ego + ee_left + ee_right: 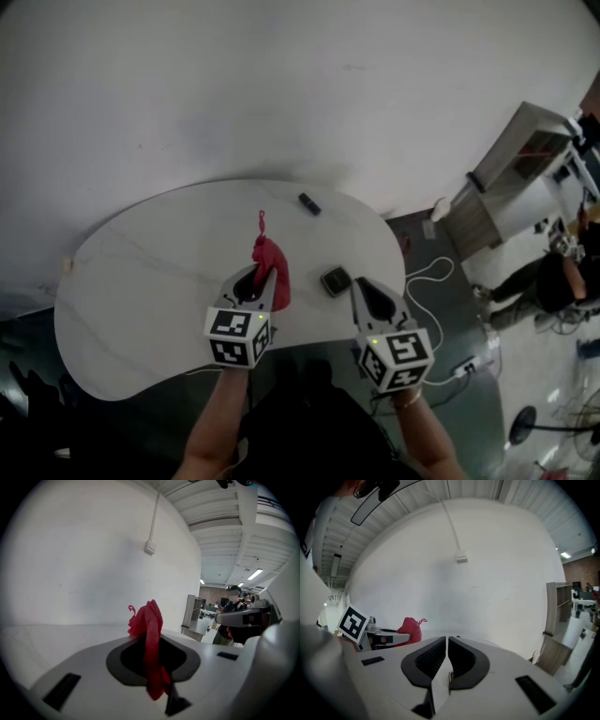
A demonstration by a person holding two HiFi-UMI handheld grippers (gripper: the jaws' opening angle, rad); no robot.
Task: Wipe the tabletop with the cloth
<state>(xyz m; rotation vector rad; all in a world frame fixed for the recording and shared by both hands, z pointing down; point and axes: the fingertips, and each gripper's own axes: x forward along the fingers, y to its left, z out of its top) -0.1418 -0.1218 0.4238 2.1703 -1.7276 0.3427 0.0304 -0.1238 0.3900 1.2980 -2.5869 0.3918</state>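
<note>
Nearest the camera, two bare forearms come up from the bottom edge of the head view, each carrying a hand-held gripper with a marker cube at its back. The left hand-held gripper (pixel 255 279) is clamped on a red cloth (pixel 270 261). Its dark pads pinch the fabric in the middle, a bunched lump with a thin curl sticks out past the jaw tips, and a shorter tail hangs down behind the pads. The right hand-held gripper (pixel 362 287) has its jaws drawn together with only a thin seam between the ribbed pads, and nothing is caught in them. The two sit side by side but apart, both over the near edge of the bench (pixel 141 281), a white rounded top with faint veining.

The cloth is over the middle of the bench, on its near side. Just beside the right gripper's tip a small dark square object (pixel 336 280) lies on the top, and a smaller dark bar (pixel 309 203) lies near the far edge.

Beyond the bench stands a plain white wall carrying a small box (pixel 461 556) on a thin conduit. To the right, a white cable (pixel 433 275) loops on the dark floor, a wooden shelf unit (pixel 514 169) stands further off, and a person (pixel 562 274) is at the frame's edge.
</note>
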